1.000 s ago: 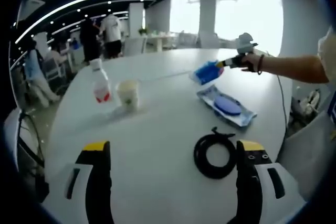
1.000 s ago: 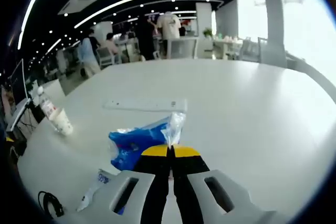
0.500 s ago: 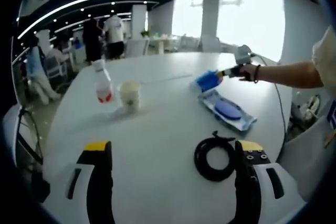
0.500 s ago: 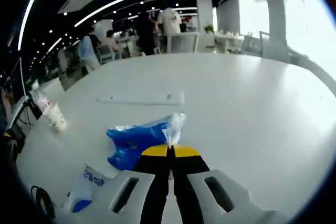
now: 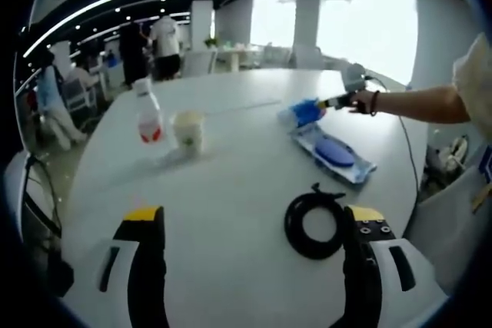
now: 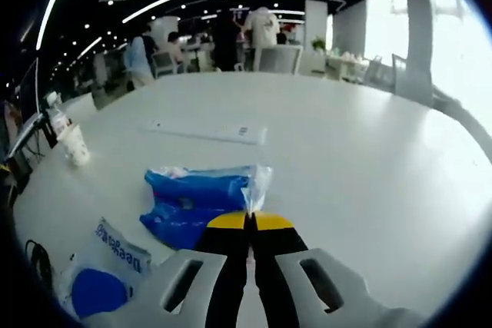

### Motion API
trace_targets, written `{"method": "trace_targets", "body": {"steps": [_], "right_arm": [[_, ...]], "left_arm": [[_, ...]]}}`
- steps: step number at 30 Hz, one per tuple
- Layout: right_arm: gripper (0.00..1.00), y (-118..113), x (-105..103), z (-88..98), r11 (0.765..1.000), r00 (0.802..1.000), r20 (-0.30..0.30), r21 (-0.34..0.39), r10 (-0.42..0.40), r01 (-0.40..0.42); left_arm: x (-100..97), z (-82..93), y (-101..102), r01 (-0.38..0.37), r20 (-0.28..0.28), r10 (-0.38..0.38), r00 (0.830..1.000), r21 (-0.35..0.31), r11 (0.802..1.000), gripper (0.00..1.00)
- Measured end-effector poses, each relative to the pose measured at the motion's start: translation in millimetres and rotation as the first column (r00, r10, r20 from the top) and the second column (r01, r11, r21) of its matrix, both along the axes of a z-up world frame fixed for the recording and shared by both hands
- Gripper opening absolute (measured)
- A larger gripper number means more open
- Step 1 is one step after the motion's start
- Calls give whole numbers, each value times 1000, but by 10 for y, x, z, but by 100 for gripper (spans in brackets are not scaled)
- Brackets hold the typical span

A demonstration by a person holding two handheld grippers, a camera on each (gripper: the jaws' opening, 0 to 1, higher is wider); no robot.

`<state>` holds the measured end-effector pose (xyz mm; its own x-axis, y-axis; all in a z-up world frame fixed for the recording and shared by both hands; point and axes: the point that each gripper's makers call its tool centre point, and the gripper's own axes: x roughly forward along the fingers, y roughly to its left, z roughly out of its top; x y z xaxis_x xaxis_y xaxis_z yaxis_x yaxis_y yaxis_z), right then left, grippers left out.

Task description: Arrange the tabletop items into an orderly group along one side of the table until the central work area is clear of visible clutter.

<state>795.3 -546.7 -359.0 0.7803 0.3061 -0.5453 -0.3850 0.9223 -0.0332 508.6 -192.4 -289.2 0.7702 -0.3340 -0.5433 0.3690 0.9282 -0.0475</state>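
- The right tongs are being kept pinched fully together on the clear edge of the blue bag, which is lying on the far right of the tabletop, touching the pouch.
- The left tongs are being held wide apart and empty, near the cable.
- The bottle and cup are being left at far left.
- A slip is being risked: thin film could be torn or pulled free if dragged.
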Motion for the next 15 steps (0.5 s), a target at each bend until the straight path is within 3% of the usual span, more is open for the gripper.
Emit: {"method": "trace_targets", "body": {"steps": [5, 15], "right_arm": [[2, -25, 10, -71, 1000, 1000, -22, 8, 11, -11], [5, -68, 16, -141, 997, 998, -41, -61, 49, -52]], "left_arm": [[-1, -24, -6, 6, -9, -6, 1000, 3, 1000, 93], [-21, -73, -46, 29, -29, -29, 999, 7, 1000, 92]]}}
